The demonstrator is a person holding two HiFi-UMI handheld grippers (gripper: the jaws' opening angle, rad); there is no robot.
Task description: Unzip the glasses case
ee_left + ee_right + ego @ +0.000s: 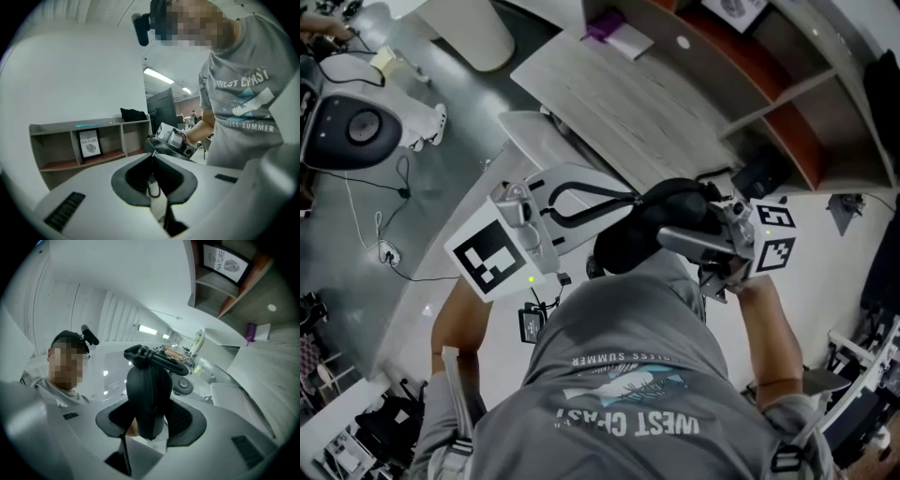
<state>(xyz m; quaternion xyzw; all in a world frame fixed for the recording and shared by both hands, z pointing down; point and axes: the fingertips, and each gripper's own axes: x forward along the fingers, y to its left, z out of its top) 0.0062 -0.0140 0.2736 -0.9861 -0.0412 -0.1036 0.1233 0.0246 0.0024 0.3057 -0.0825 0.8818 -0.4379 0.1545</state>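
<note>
right fingers (188, 420) hold glasses case (149, 390), left fingers (130, 177) zip pull (153, 189); print (89, 143) reads "nature".

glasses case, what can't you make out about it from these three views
- Head view: no zip shows on the dark glasses case; the right gripper covers one end.
- Left gripper view: the left gripper's shut jaws hide most of the case; the zipper pull between them is tiny.
- Right gripper view: jaws hide the case's near end, the left gripper its far end, so how far the zip is open can't be told.
</note>
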